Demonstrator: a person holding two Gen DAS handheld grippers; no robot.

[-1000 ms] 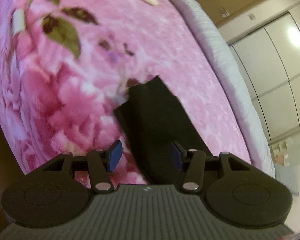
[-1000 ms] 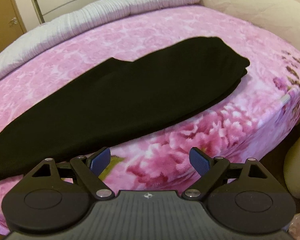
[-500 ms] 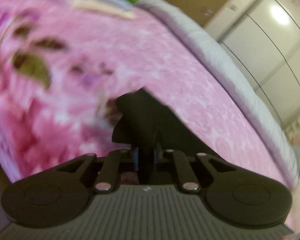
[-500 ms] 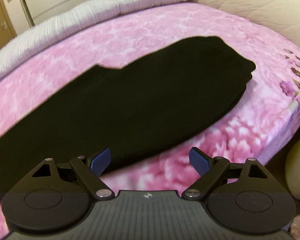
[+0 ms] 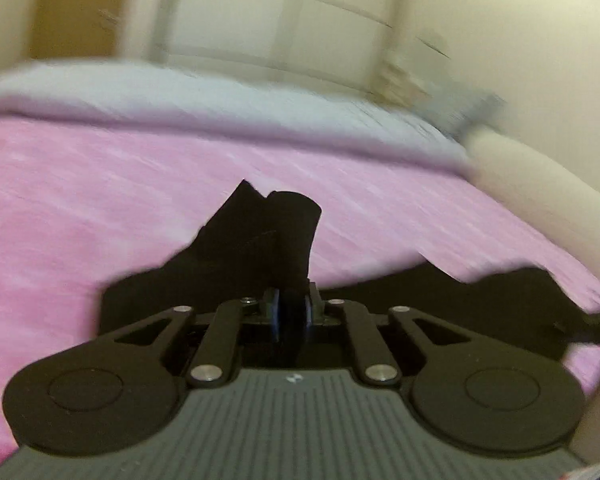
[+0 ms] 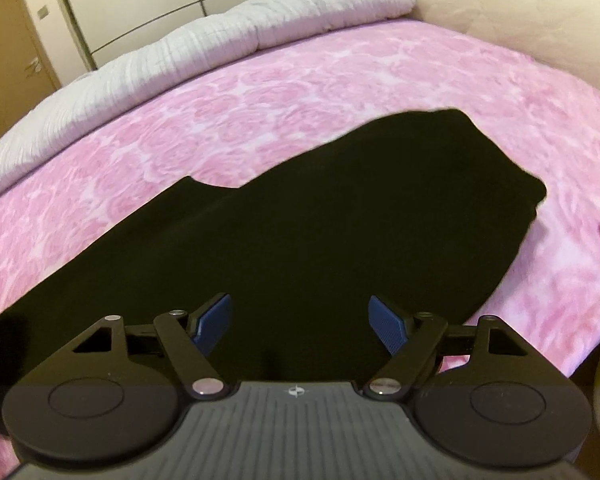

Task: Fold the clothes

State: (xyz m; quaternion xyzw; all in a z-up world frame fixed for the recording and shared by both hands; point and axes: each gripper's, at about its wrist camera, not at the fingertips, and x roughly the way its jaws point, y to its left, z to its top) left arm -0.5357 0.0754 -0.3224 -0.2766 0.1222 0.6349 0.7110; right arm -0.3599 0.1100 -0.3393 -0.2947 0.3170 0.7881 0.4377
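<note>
I'm pinching a raised fold of the black garment (image 5: 260, 240) in my left gripper (image 5: 291, 314), its jaws easing apart slightly. My right gripper (image 6: 300, 326) is hovering over the garment, which is lying on the pink blanket (image 6: 260, 92), jaws wide but closing, gripping nothing.

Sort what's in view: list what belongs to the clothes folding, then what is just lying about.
Belongs to the job:
- black garment
- left tool, clamped on a fold of it, jaws opening
- right tool, open over it, jaws closing

Just there:
- pink floral blanket
- grey quilt
- cream cushion
</note>
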